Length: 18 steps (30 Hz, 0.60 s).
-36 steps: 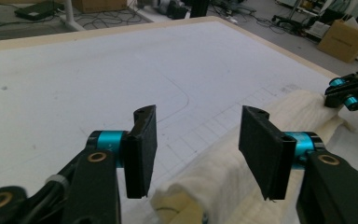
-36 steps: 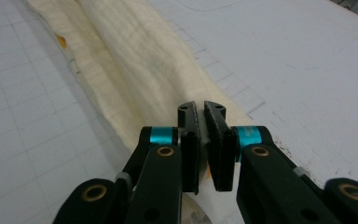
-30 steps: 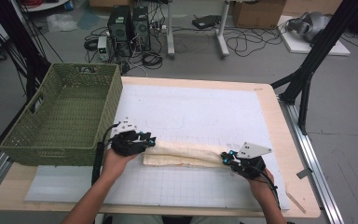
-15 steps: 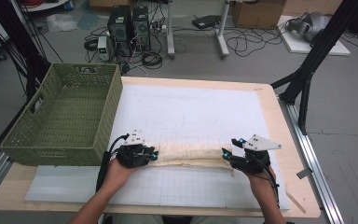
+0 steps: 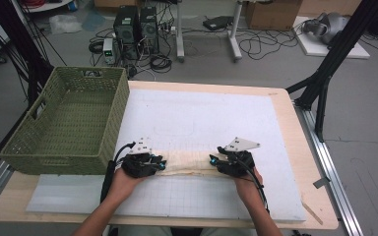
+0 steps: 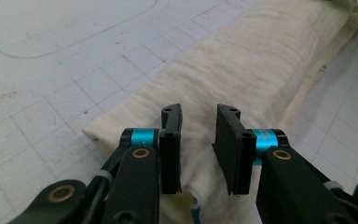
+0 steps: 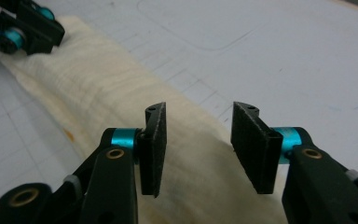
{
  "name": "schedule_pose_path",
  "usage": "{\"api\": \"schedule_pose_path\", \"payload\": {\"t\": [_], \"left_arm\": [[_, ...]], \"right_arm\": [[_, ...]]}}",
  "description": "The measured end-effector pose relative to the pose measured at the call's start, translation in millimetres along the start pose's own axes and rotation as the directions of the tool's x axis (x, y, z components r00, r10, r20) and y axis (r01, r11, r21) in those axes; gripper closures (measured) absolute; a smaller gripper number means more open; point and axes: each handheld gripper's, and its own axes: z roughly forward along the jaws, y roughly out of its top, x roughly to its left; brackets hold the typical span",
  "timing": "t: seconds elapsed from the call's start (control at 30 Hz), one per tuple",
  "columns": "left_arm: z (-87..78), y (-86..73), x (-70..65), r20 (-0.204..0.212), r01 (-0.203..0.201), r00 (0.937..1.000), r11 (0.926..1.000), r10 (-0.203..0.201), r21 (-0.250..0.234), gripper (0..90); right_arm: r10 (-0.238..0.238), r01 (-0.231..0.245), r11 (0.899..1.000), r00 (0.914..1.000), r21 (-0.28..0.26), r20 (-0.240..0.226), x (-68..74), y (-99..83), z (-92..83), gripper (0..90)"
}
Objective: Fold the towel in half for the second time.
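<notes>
Between the jaws of the left gripper (image 6: 198, 149) a narrow gap is kept, and the end of the cream towel (image 6: 242, 79) lies under and ahead of it; the pads are not seen pressing on the cloth, so the jaws are judged open, not gripping. The jaws of the right gripper (image 7: 205, 149) stand wider apart, having just been closing a little after a quick opening, and the towel's other end runs below and between them, with no pad pressed on the fabric.

The step in hand is judged to be the folding or rolling of the long towel strip, held flat at both ends. To do it well, each pair of jaws is best lowered squarely over its own end, so that all layers are caught, not just the top one. Both ends are best closed on together and lifted evenly, so that the strip is kept straight and its long edges aligned.

Outward from the jaws, the towel (image 5: 187, 162) is stretched across the near part of the white gridded mat (image 5: 202, 118) on the desk (image 5: 295, 147). Beyond the left gripper (image 5: 158, 164), the green woven basket (image 5: 69, 118) stands close by; enough clearance is to be kept from its wall during any lift. The right gripper (image 5: 214, 160) has open mat beyond it.
</notes>
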Motion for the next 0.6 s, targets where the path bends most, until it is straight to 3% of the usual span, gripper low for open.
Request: {"api": "schedule_pose_path", "payload": {"t": [0.17,0.47,0.6], "left_arm": [[-0.2,-0.4,-0.5,0.002,0.002,1.0,1.0,-0.002,0.001,71.0],[-1.4,-1.2,-1.6,-0.002,-0.008,1.0,0.9997,0.008,0.023,69.7],[-2.8,2.9,-2.8,0.002,0.001,1.0,0.9997,-0.001,0.024,66.2]], "right_arm": [[-0.017,0.017,0.999,0.9998,0.045,0.004,-1.1,-14.6,0.4,59.4],[0.006,-0.013,0.996,0.9972,0.087,0.075,-18.1,-38.2,-22.3,59.8],[0.048,-0.056,0.995,0.9952,0.084,0.086,-27.0,-49.8,-32.2,59.8]]}}
